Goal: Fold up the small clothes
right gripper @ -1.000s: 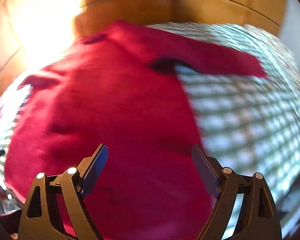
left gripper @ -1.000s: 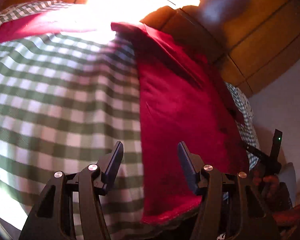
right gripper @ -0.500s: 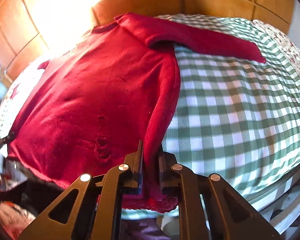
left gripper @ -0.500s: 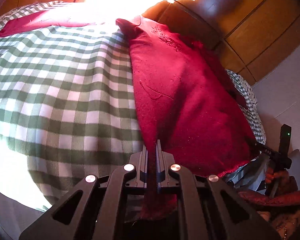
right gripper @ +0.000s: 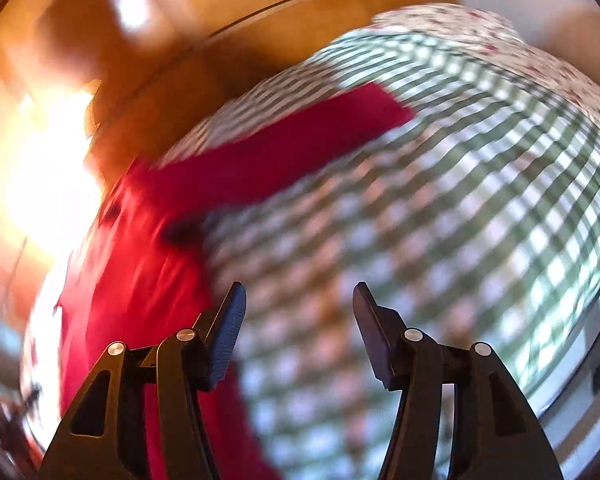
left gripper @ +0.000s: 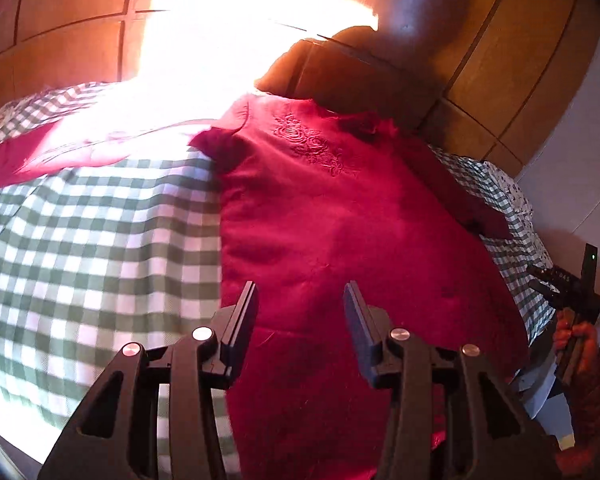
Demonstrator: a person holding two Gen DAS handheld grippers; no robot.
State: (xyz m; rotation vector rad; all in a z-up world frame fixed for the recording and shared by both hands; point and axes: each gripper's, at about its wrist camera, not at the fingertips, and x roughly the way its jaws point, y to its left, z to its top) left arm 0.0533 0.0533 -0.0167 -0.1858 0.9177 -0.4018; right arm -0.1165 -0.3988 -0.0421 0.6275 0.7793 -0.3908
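A red long-sleeved top (left gripper: 340,216) with rose embroidery lies flat on a green-and-white checked bedcover (left gripper: 92,248). One sleeve (left gripper: 52,152) stretches to the left. My left gripper (left gripper: 300,300) is open and empty, above the top's lower left part. In the blurred right wrist view the top (right gripper: 140,264) lies at the left with a sleeve (right gripper: 284,152) reaching right. My right gripper (right gripper: 298,300) is open and empty, over the checked cover (right gripper: 460,220) beside the top's edge. The right gripper also shows in the left wrist view (left gripper: 568,296), held by a hand at the right.
A wooden panelled headboard (left gripper: 480,60) runs behind the bed, with strong glare from sunlight (left gripper: 220,40). A floral fabric (right gripper: 480,32) lies at the bed's far right. The bed edge (right gripper: 580,380) drops off at the lower right.
Half a second ago both grippers were shut on the top's lower hem. Both have let go and opened. The right gripper has swung right, off the top and over the checked cover.
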